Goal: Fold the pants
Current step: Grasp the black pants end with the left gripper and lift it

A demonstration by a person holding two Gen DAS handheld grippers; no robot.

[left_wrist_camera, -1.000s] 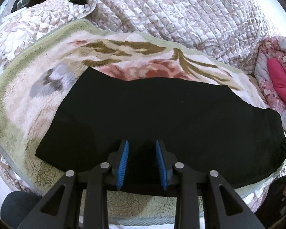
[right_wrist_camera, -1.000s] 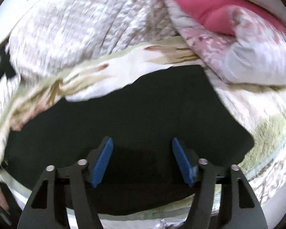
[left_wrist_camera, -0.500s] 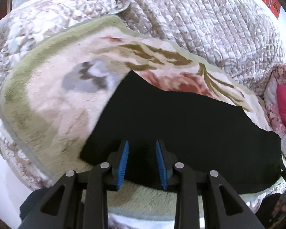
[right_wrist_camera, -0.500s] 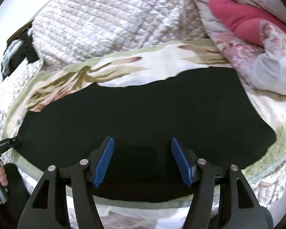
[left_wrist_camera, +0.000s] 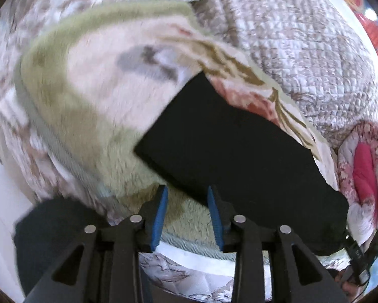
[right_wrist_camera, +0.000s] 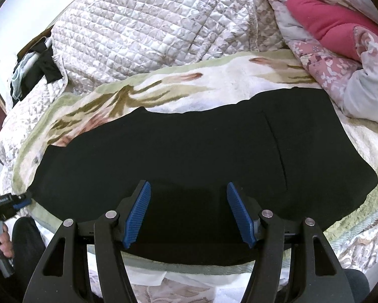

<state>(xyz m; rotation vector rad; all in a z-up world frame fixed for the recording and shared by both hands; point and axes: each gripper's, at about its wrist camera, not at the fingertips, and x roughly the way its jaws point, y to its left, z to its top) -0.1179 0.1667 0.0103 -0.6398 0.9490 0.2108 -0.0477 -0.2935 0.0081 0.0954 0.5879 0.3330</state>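
Left gripper (left_wrist_camera: 187, 213) jaws apart, nothing between the blue pads (left_wrist_camera: 159, 214); parked at the near-left corner of the black pants (left_wrist_camera: 239, 156), right pad at the cloth's edge, left pad over bare fleece — probably lined up to nip that corner, contact not confirmable. Left view blurred on its left side. Right gripper (right_wrist_camera: 189, 212) jaws wide apart, empty, hovering over the near long edge of the pants, roughly mid-length; likely staged for a grab on the same edge so both ends lift together. Pants (right_wrist_camera: 183, 156) laid flat and lengthwise across the floral fleece blanket (right_wrist_camera: 214, 88), apparently already doubled leg on leg, seam and pocket line visible toward the right end; flat spread gives a clean edge to pinch and a soft base that lets the pads dig under. Next fold judged to be end to end, not yet started. Beyond the blanket: quilted bedspread (right_wrist_camera: 151, 38) bunched behind, pink floral duvet (right_wrist_camera: 327, 58) just beside the right end of the pants, dark clothes (right_wrist_camera: 37, 70) heaped far left. Small white lettering on the left gripper body seen from the right view, too small to read. Red poster (left_wrist_camera: 360, 5) with pale marks at upper right, illegible. No brand readable anywhere.
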